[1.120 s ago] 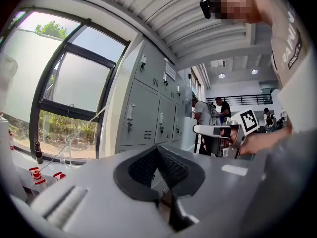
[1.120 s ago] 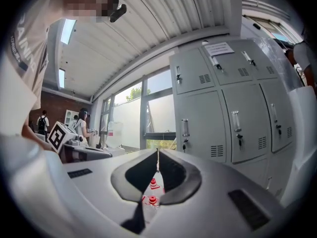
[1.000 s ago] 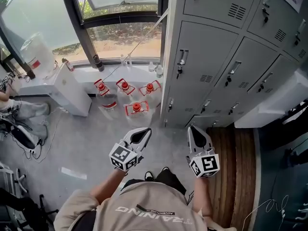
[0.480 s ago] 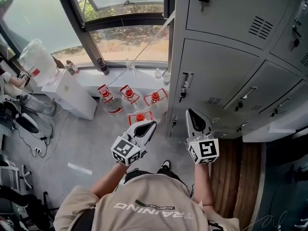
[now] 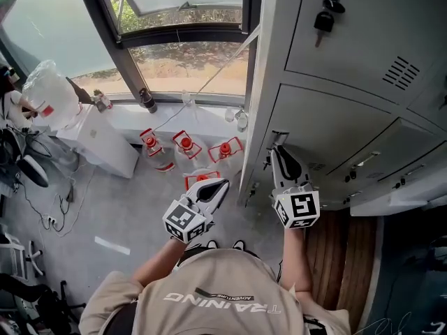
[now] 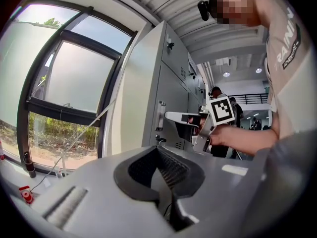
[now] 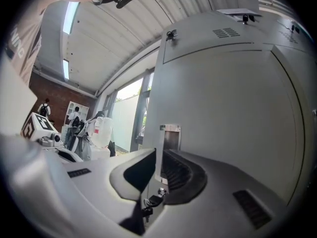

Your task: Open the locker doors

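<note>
Grey lockers (image 5: 335,117) fill the right of the head view, all doors closed. My right gripper (image 5: 277,149) is shut with nothing in it. It points level at the upright handle (image 5: 274,139) of the middle door in the left column. In the right gripper view that handle (image 7: 170,137) shows just beyond the jaw tips (image 7: 158,155), with a small key (image 7: 151,202) hanging below. The left gripper view shows the right gripper (image 6: 171,116) just short of the handle (image 6: 160,115). My left gripper (image 5: 223,183) is shut and empty, left of the lockers over the floor.
Several red-capped water bottles (image 5: 185,145) stand on the floor under the window (image 5: 181,19). A white cabinet (image 5: 105,145) and a large jug (image 5: 49,89) are at left. A key (image 5: 323,19) hangs in the upper locker door. Wooden flooring (image 5: 346,257) runs along the lockers' foot.
The person has stepped closer to the lockers. Both grippers moved forward, and the right gripper's tip came up to the left-column door handle. Both stayed shut.
</note>
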`<state>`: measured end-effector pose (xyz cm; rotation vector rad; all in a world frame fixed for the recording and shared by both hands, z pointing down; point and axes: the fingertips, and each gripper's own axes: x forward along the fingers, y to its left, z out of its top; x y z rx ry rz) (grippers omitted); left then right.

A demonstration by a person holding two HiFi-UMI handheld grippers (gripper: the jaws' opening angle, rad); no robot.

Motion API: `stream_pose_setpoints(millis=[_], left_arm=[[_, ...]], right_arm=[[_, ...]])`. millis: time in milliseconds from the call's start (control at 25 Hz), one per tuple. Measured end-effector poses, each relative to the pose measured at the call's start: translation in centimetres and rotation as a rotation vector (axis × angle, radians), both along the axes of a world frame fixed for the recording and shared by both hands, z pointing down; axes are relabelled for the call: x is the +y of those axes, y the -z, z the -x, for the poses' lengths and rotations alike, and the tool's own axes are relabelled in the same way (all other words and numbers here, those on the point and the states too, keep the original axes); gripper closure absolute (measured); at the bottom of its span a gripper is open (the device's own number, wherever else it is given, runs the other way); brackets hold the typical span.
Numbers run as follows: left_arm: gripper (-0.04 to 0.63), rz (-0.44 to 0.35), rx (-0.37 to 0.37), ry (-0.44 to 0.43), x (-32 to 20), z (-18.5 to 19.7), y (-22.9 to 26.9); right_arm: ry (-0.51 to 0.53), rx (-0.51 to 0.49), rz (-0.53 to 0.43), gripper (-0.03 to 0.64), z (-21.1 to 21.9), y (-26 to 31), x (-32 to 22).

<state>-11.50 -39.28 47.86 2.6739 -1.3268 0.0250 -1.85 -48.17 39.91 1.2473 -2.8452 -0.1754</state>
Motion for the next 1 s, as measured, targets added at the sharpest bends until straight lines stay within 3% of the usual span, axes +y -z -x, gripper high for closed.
stream_pose_setpoints(millis=[200,360,760,1000], left_arm=[[0.588,0.016,0.014,-0.02,-0.7,1.4,-0.4],[0.588,0.026,0.022,-0.042,-0.9,2.1,-0.8],[0.588,0.059,0.033,-0.072,-0.9,3.5,-2.0],[0.589,0.069,0.034,-0.117,0.0,3.7,-2.2]], right_arm=[[-0.047,0.046,0.024,0.6,0.7,-0.3,-1.3],[-0.051,0.06,0.039,0.54,1.4,-0.6,-1.8],[-0.051,0.009,0.079,0.538,2.1,-0.7,-2.2],[-0.051,-0.008,0.099,0.538,1.5,-0.6,0.9]])
